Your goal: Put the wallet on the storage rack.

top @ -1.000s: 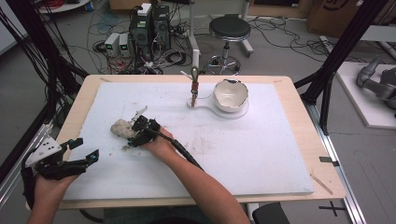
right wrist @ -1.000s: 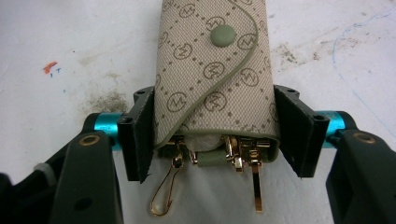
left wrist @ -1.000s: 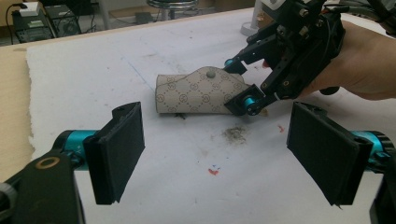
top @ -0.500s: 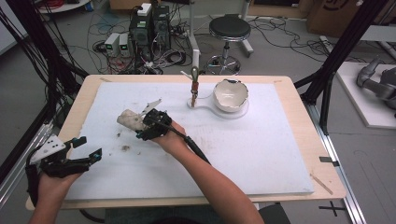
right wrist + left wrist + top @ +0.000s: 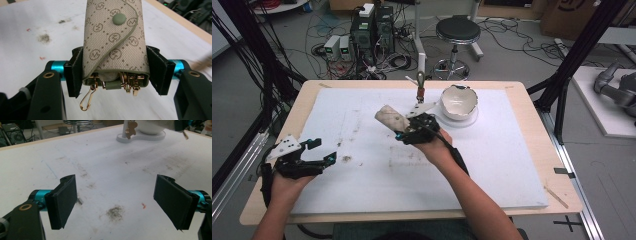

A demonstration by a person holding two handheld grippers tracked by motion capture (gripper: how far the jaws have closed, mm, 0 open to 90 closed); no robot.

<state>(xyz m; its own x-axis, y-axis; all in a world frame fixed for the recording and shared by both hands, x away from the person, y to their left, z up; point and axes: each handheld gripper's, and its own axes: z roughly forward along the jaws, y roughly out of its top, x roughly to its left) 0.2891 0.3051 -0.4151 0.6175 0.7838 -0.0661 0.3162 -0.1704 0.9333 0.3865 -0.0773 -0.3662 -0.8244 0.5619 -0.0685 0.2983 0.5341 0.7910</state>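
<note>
One key case (snap flap closed) clamped in right gripper | left gripper wide, holding nothing | one bowl

Even, bright indoor light, soft faint shadows, high view slightly grainy, motion blur along right gripper view's edges

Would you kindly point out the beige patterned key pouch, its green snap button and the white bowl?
Beige patterned key pouch [image 5: 112, 47]: right gripper view, fabric body.
Green snap button [image 5: 119, 19]: right gripper view, button centre.
White bowl [image 5: 458, 100]: high view, inner wall.
</note>
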